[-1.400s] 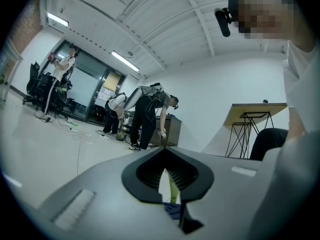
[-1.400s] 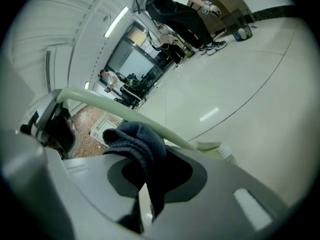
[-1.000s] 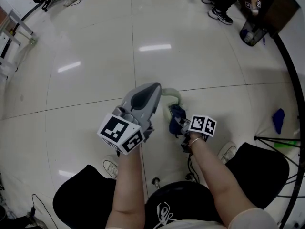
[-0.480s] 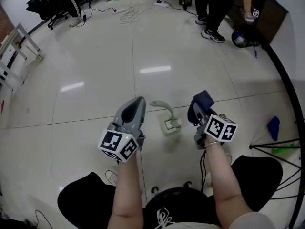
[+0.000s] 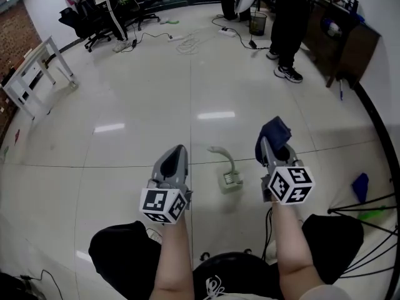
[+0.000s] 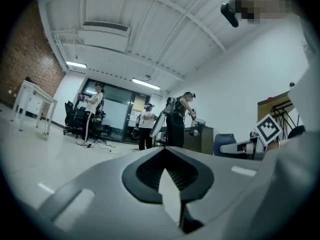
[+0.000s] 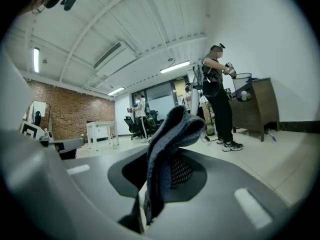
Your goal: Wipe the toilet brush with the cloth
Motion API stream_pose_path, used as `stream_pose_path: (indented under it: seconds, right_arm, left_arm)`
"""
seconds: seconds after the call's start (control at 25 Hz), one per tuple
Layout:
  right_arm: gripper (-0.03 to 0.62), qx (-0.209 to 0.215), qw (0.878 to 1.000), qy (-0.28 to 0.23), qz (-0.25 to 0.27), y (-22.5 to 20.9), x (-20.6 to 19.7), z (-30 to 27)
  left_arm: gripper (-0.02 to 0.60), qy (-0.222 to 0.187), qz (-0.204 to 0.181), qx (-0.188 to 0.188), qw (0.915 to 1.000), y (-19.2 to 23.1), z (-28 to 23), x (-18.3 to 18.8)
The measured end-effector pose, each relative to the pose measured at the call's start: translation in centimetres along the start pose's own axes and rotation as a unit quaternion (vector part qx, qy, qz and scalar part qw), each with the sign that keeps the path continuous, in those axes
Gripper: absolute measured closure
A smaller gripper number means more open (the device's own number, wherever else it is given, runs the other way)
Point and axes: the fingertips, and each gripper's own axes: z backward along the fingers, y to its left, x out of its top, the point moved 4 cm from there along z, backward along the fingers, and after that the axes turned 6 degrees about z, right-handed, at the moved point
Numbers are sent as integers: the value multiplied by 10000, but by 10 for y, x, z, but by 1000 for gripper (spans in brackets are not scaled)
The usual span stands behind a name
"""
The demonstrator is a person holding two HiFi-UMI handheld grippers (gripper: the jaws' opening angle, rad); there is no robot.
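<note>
Right gripper (image 5: 269, 147), clamping dark blue cloth (image 5: 275, 130), and closed, empty left gripper (image 5: 174, 155) withdrew from pale green toilet brush (image 5: 227, 175) between them; wiping apparently complete.

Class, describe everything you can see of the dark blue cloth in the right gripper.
The cloth is dark blue, thick and soft-looking, like towelling. Folded and bunched, it is pinched between the jaws of the right gripper, its free end curling over beyond their tips. It is held apart from the toilet brush.
</note>
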Motion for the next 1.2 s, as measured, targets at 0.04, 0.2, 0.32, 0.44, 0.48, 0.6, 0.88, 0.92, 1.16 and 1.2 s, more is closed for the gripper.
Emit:
stream_pose_path:
  seconds: [0.04, 0.2, 0.32, 0.44, 0.48, 0.6, 0.88, 0.92, 1.16, 1.2]
  right_arm:
    - [531, -84, 10000, -16, 24, 0, -1, 2]
    - [531, -302, 9982, -238, 468, 0, 12, 10]
    - [533, -405, 9965, -142, 713, -3, 11, 12]
    - [533, -428, 9967, -44, 688, -7, 4, 14]
    - [533, -430, 9967, -32, 692, -7, 2, 14]
    - [533, -460, 9961, 54, 756, -8, -3, 15]
    - [533, -494, 9945, 179, 904, -9, -12, 14]
    - [533, -488, 9944, 168, 926, -7, -13, 15]
    - [533, -407, 9934, 141, 1066, -1, -14, 16]
    - [533, -400, 9935, 137, 1059, 0, -14, 16]
  left_arm:
    - [575, 57, -36, 23, 10000, 1, 1, -6]
    - [575, 25, -73, 288, 9996, 12, 8, -20]
    - [575, 15, -88, 389, 9992, 17, 11, -22]
    - [575, -16, -153, 340, 9993, 12, 9, -18]
    - [575, 1, -207, 307, 9993, 9, 8, -18]
    - [575, 125, -323, 200, 9992, 1, 5, -21]
    - [575, 294, -355, 128, 9989, -6, 3, -27]
    - [575, 307, -364, 125, 9988, -6, 4, -28]
    - [575, 510, -615, -146, 9967, -23, 0, -38]
    - [575, 548, -711, -197, 9958, -26, -1, -39]
